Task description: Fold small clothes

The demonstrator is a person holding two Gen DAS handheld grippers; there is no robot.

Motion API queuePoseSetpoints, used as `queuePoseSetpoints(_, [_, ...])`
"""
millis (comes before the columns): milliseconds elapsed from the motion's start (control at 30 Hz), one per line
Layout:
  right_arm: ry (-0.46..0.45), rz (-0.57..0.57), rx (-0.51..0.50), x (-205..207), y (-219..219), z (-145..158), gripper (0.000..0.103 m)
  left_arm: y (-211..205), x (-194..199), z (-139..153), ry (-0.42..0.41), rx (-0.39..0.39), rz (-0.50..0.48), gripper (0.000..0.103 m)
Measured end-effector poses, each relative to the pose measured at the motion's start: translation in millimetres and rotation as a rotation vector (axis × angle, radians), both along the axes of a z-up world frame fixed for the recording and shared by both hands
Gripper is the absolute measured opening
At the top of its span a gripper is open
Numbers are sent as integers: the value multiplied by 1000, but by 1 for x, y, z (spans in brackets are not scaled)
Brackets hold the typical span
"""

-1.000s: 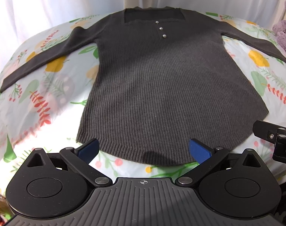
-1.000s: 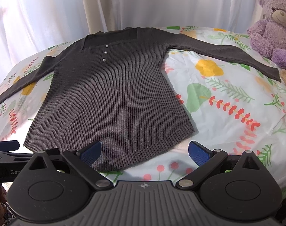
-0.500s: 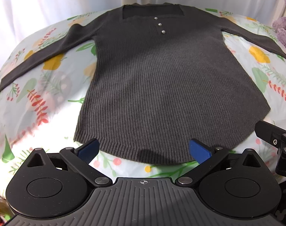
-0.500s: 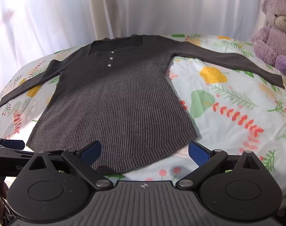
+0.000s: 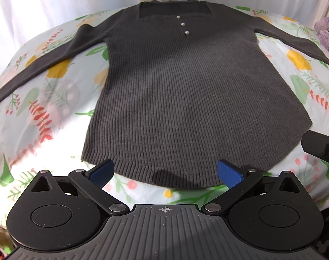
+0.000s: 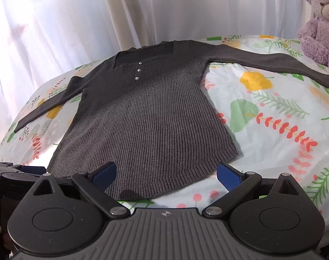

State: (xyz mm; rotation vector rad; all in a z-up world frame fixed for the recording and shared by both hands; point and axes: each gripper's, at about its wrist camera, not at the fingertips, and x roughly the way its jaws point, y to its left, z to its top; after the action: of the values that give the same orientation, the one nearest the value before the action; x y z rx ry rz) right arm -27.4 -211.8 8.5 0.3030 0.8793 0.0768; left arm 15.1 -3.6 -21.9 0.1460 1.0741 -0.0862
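A dark grey ribbed sweater lies flat and face up on a floral bedsheet, both sleeves stretched out to the sides and three small silver buttons in a line below its square neckline; its hem edge sits just ahead of the left gripper, whose blue-padded fingers are spread wide with nothing between them, one near the hem's left corner and the other toward the middle of the hem; the right gripper is likewise spread wide and empty, poised at the right part of the same hem, its left pad over the ribbed band and its right pad over bare sheet just past the sweater's right corner; each gripper shows at the edge of the other's view, side by side; beyond the right gripper, to its far right, a purple teddy bear sits near the sweater's right cuff; white curtains hang behind the bed.
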Motion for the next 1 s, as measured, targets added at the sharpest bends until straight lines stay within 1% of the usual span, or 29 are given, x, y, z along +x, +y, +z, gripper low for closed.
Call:
queuePoseSetpoints(67, [-4,-3,54,0,-6,-1,99,-1,1,-1,4,0,0,103])
queuePoseSetpoints(267, [-2,-12,137,1,-16,-5,99,-3,1,-3,10,4,-11,103])
queuePoseSetpoints(667, [5,-8,111,4,-21,-9,99,-6,2,-7,23,8,-16,103])
queuePoseSetpoints(767, [-11,-8,118,2,-22,-9,99,-7,3,-8,29,0,-18,103])
queuePoseSetpoints(833, [-42,-6,127,0,-23,-7,99,-7,3,-9,33,-9,-22,103])
queuePoseSetpoints(900, [-78,22,157,-1,-27,-7,99,-7,5,-10,29,-18,-24,103])
queuePoseSetpoints(967, [-66,59,207,1,-34,-8,99,-6,10,-10,18,-26,-24,103])
queuePoseSetpoints(1000, [-51,51,243,4,-39,-11,99,-6,14,-9,11,-32,-24,103])
